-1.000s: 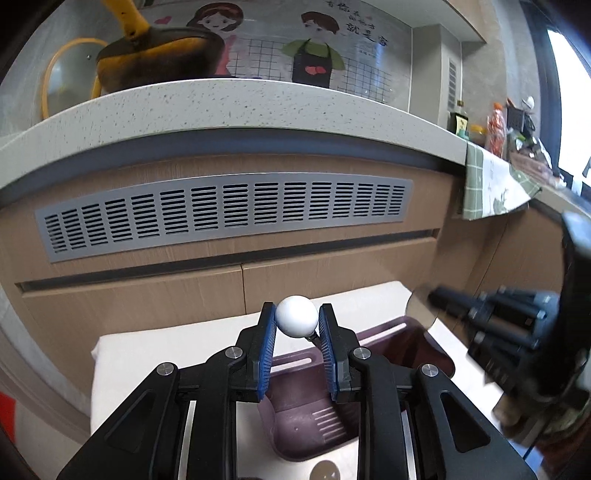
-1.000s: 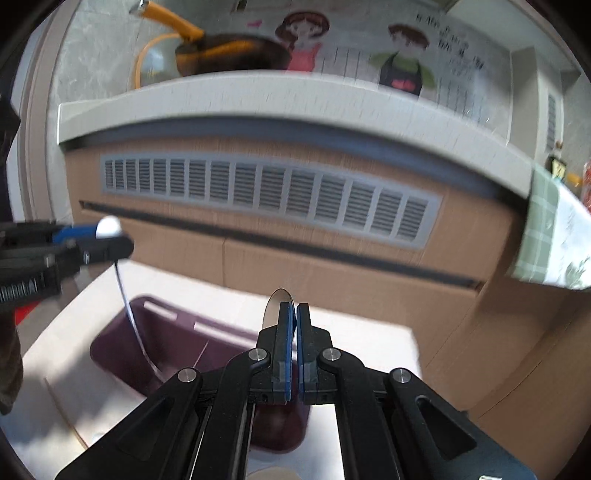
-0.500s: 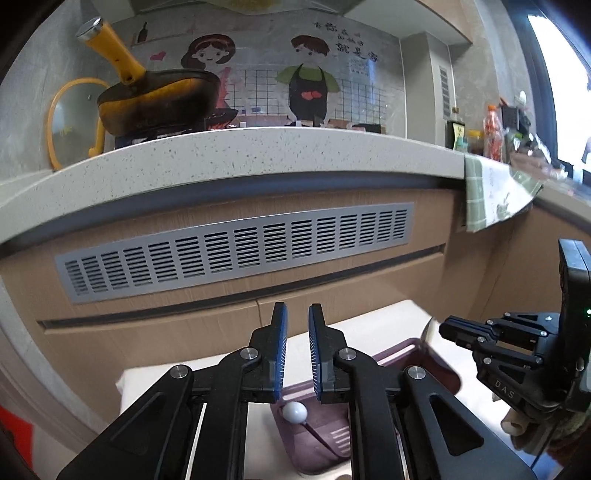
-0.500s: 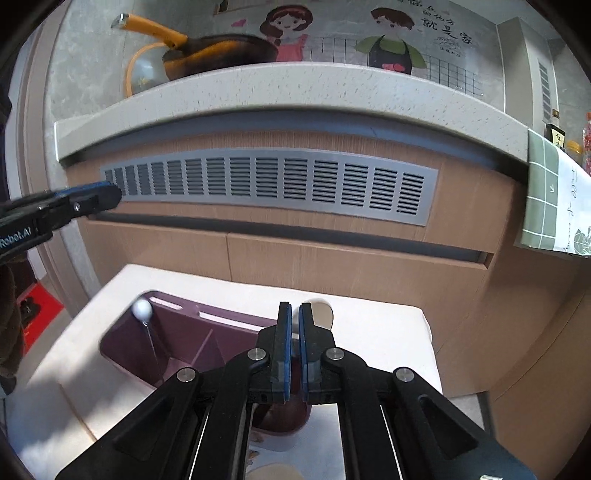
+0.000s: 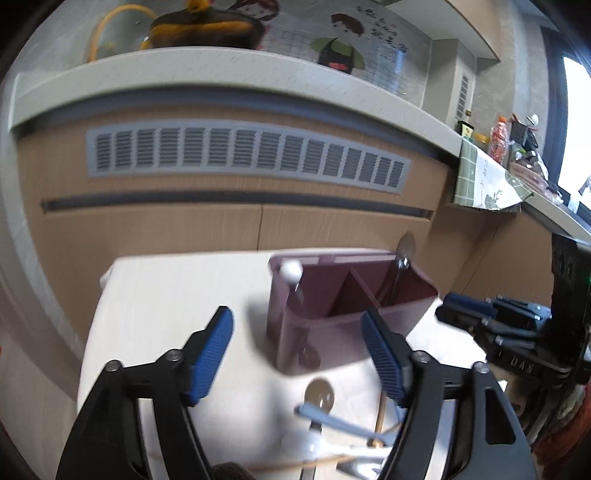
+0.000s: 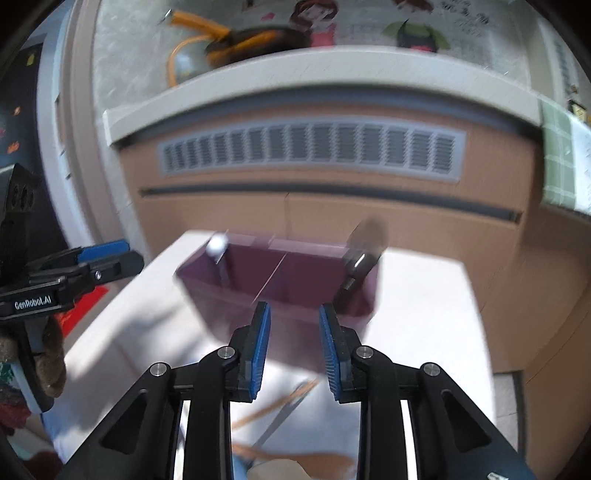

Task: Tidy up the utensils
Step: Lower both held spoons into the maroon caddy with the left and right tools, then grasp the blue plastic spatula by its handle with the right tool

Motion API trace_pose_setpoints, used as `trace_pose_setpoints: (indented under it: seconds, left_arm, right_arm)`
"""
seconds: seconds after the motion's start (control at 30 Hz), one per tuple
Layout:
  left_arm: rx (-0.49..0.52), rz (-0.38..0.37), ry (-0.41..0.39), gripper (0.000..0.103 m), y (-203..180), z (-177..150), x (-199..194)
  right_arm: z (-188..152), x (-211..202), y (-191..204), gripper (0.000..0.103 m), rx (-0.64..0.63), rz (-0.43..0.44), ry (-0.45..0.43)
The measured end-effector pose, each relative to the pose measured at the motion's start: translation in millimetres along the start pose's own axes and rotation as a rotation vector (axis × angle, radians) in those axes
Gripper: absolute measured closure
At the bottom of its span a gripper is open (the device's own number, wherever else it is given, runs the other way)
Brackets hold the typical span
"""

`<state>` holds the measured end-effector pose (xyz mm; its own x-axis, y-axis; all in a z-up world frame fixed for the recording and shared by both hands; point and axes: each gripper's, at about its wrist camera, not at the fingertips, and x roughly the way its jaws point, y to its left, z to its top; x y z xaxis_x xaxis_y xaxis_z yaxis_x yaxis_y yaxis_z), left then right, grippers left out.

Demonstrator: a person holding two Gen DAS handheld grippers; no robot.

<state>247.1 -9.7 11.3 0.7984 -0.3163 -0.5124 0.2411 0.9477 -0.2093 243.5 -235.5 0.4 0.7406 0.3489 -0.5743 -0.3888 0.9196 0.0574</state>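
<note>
Kitchen cabinet front with a grey vent grille is seen behind a low white table. On the table a dark purple utensil holder is stood, split into compartments by a divider. A utensil with a white ball end is leaned in the compartment at the holder's 9 o'clock side; a metal spoon is stood bowl-up at the 3 o'clock side. Loose utensils are left on the table at 6 o'clock from the holder: a second spoon, a pale blue-handled piece, wooden chopsticks; details are blurred.

Left gripper is held wide open, nothing between the blue pads; its jaws have just been opening. The holder is framed behind the gap, not touched.

Right gripper is parted about halfway, nothing gripped; its jaws have just been opening too. It is seen at 3 o'clock in the left wrist view, just beside the holder. A countertop with a yellow-handled pan is visible at 12 o'clock.
</note>
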Motion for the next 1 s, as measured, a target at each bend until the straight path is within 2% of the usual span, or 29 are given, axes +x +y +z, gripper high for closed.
trace_pose_setpoints:
  seconds: [0.07, 0.2, 0.3, 0.43, 0.53, 0.63, 0.73, 0.77, 0.8, 0.83, 1.0]
  left_arm:
    - [0.01, 0.036, 0.003, 0.022, 2.0, -14.1, -3.8]
    - [0.026, 0.063, 0.056, 0.022, 8.4, -37.1, -9.0]
    - [0.045, 0.124, 0.07, 0.022, 13.4, -49.7, -16.4]
    - [0.035, 0.15, 0.131, 0.022, 24.3, -64.8, -21.0]
    - [0.032, 0.175, 0.146, 0.024, 28.7, -74.2, -24.8]
    - [0.037, 0.169, 0.16, 0.029, 28.7, -81.3, -24.3]
    - [0.032, 0.143, 0.178, 0.031, 26.4, -85.1, -20.4]
    - [0.032, 0.135, 0.183, 0.032, 25.3, -84.3, -18.2]
    - [0.031, 0.128, 0.186, 0.033, 24.2, -84.0, -16.9]
    - [0.031, 0.121, 0.188, 0.033, 22.7, -84.0, -16.3]
    - [0.029, 0.088, 0.211, 0.033, 14.3, -84.2, -11.4]
  right_arm:
    - [-11.3, 8.2, 11.5, 0.078, -0.017, 0.037, 0.054]
    - [-35.7, 27.8, 42.8, 0.078, -0.089, 0.111, 0.176]
    - [-49.9, 41.5, 64.5, 0.078, -0.158, 0.136, 0.245]
    - [-54.7, 61.7, 77.7, 0.078, -0.187, 0.149, 0.304]
    - [-56.5, 76.8, 77.1, 0.078, -0.161, 0.14, 0.344]
    - [-60.3, 88.8, 78.8, 0.078, -0.167, 0.135, 0.387]
    - [-61.0, 88.2, 79.4, 0.079, -0.164, 0.127, 0.38]
    - [-60.8, 86.9, 78.3, 0.083, -0.158, 0.127, 0.378]
    - [-61.7, 84.7, 76.2, 0.092, -0.154, 0.125, 0.375]
    - [-62.1, 82.2, 73.8, 0.095, -0.15, 0.123, 0.372]
    - [-62.9, 59.5, 47.0, 0.096, -0.067, 0.062, 0.315]
